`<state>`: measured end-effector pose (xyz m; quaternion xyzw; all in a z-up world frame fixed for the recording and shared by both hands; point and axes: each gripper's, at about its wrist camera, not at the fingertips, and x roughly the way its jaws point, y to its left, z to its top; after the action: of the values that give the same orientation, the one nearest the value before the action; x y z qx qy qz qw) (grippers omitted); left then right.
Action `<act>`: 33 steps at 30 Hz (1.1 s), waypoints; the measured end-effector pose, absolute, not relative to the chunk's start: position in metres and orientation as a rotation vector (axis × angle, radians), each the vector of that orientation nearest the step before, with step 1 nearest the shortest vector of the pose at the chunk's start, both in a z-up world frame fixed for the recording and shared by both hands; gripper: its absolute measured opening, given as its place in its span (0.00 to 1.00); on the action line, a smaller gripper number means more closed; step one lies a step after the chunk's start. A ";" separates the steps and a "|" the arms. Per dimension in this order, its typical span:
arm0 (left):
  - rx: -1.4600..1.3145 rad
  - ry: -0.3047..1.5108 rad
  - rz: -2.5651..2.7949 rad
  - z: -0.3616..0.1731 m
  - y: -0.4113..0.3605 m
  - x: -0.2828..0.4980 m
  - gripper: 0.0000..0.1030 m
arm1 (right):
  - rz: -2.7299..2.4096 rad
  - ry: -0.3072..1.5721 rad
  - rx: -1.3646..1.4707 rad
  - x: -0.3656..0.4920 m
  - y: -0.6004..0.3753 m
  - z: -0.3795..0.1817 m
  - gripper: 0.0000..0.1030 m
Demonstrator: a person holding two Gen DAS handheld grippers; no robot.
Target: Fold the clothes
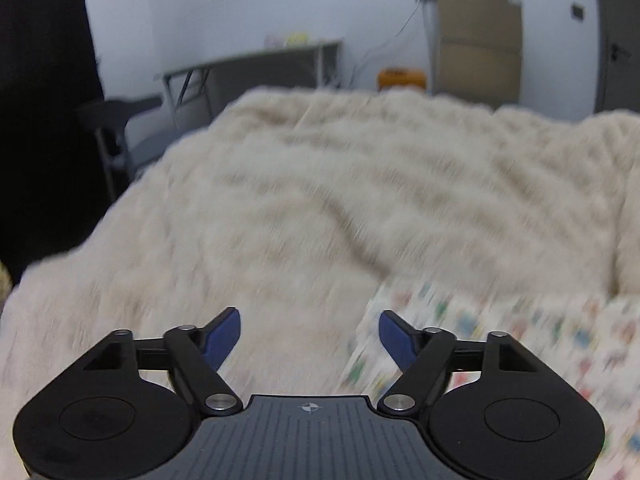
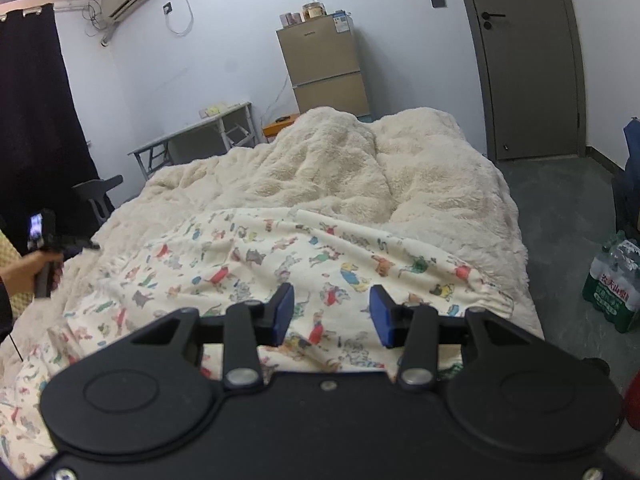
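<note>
Left wrist view, blurry: my left gripper [image 1: 310,334] has its jaws spread wide with nothing between them, only the fluffy cream blanket [image 1: 304,184] beyond the tips. The printed garment [image 1: 500,344] lies low right of this claw, its near edge just beside the right finger, not touched. Right wrist view, sharp: my right gripper [image 2: 330,314] is about half open over the printed garment [image 2: 248,256], fabric visible in the gap but the blue pads [image 2: 285,312] don't look to be pressing on it, so nothing held as far as I can tell. The garment is spread, wrinkled, across the near part of the blanket [image 2: 420,184], an elastic-looking gathered hem at right. A hand [image 2: 30,272] at far left holds the other gripper. My judgement: thin, light, floppy cotton, it will sag and drag on the plush, not fragile. Best pinch at a hem or corner, single layer, one claw per end.
</note>
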<state>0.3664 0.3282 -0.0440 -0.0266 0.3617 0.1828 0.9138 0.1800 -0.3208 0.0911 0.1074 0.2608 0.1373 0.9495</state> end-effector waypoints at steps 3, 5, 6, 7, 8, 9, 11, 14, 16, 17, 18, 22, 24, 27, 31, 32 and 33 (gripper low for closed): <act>-0.506 0.851 0.225 -0.073 0.373 0.324 0.75 | 0.292 0.510 0.227 0.174 -0.321 0.094 0.40; -0.710 0.862 0.147 -0.088 0.387 0.306 0.74 | 0.303 0.500 0.239 0.171 -0.322 0.094 0.41; -0.854 0.849 0.076 -0.105 0.392 0.294 0.74 | 0.307 0.496 0.244 0.170 -0.321 0.094 0.41; -0.965 0.829 0.010 -0.123 0.392 0.285 0.74 | 0.312 0.493 0.249 0.169 -0.321 0.094 0.41; -1.008 0.818 -0.012 -0.132 0.390 0.283 0.73 | 0.317 0.493 0.252 0.168 -0.320 0.093 0.41; -1.065 0.803 -0.035 -0.146 0.384 0.282 0.73 | 0.321 0.493 0.254 0.167 -0.319 0.093 0.41; -1.147 0.761 -0.057 -0.166 0.369 0.285 0.65 | 0.324 0.488 0.257 0.164 -0.319 0.093 0.41; -1.226 0.715 -0.086 -0.181 0.342 0.293 0.03 | 0.322 0.478 0.265 0.160 -0.322 0.094 0.41; -1.255 0.681 -0.088 -0.172 0.341 0.292 0.01 | 0.321 0.468 0.273 0.157 -0.325 0.096 0.41; -1.274 0.650 -0.083 -0.164 0.344 0.289 0.01 | 0.320 0.463 0.276 0.156 -0.327 0.097 0.41; -1.300 0.597 -0.065 -0.152 0.354 0.284 0.01 | 0.320 0.457 0.276 0.155 -0.328 0.098 0.41; -1.376 0.410 0.059 -0.098 0.398 0.248 0.34 | 0.334 0.410 0.290 0.143 -0.334 0.106 0.41; -1.321 0.432 0.180 -0.078 0.411 0.231 0.57 | 0.343 0.392 0.295 0.138 -0.336 0.110 0.41; -1.248 0.422 0.267 -0.062 0.425 0.196 0.57 | 0.364 0.357 0.294 0.128 -0.336 0.117 0.41; -1.222 0.455 0.290 -0.064 0.420 0.155 0.62 | 0.394 0.341 0.263 0.117 -0.331 0.126 0.43; -1.169 0.498 0.287 -0.063 0.410 0.149 0.64 | 0.401 0.343 0.249 0.114 -0.329 0.128 0.46; -1.123 0.531 0.273 -0.060 0.401 0.146 0.64 | 0.409 0.349 0.234 0.111 -0.327 0.129 0.48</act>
<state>0.1458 0.4014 -0.0598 -0.5243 0.2480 0.1274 0.8046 0.1115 -0.3265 0.1295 0.1153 0.1719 0.2017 0.9573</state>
